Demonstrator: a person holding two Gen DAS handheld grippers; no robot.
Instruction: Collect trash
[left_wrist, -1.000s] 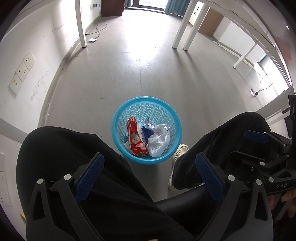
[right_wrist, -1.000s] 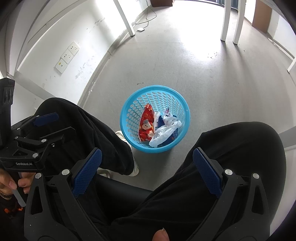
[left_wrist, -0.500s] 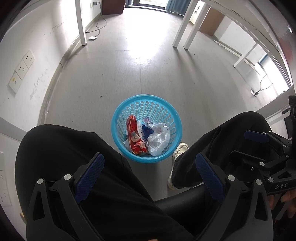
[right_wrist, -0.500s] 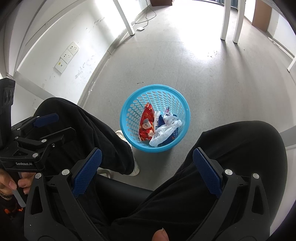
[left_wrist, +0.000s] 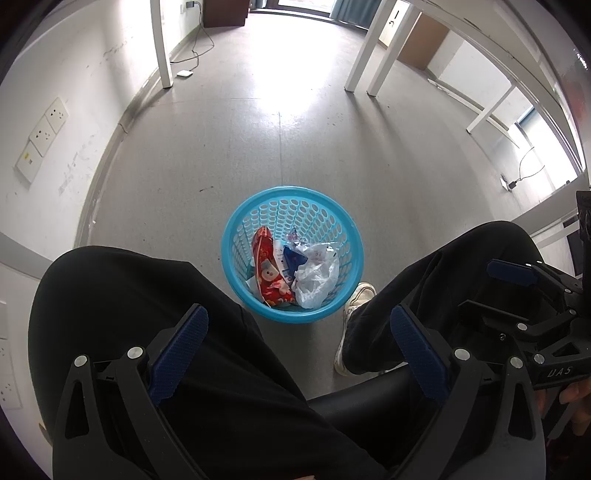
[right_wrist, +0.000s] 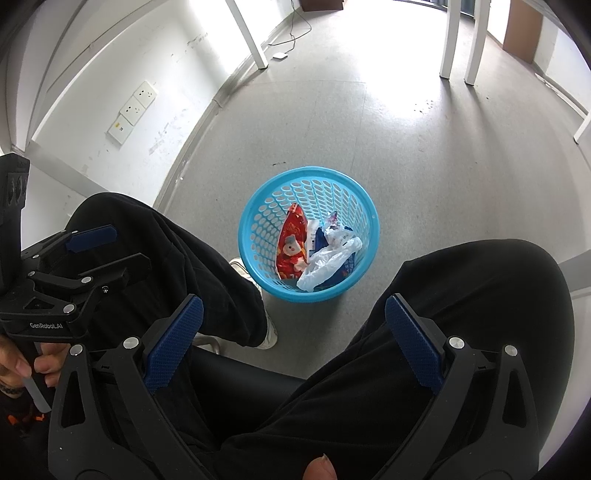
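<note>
On the grey floor (left_wrist: 229, 155), between the seated person's knees, stands a blue perforated basket (left_wrist: 236, 236) (right_wrist: 371, 236). Inside it: a red snack wrapper (left_wrist: 269, 275) (right_wrist: 291, 243) leaning upright against the left wall, a crumpled clear plastic bag (left_wrist: 316, 275) (right_wrist: 325, 264) to its right, and a blue-and-white packet (left_wrist: 290, 258) wedged between and partly under them. One white sneaker (left_wrist: 352, 306) sits just beside the basket's near rim.

Black trouser legs (left_wrist: 122, 295) (right_wrist: 461, 314) fill the lower half of both views, lying between the grippers and the basket. White table legs (left_wrist: 160, 44) (right_wrist: 448, 40) stand well back; wall sockets (left_wrist: 42, 136) (right_wrist: 135, 109) along the left wall; a cable and small white adapter (left_wrist: 184, 73) on the floor at the far end.

Left gripper (left_wrist: 295, 354) (right_wrist: 86, 254): blue-padded fingers spread wide, nothing between them, held above the lap. Right gripper (right_wrist: 291, 336) (left_wrist: 513, 291): likewise spread wide, holding nothing, not touching the trash.
</note>
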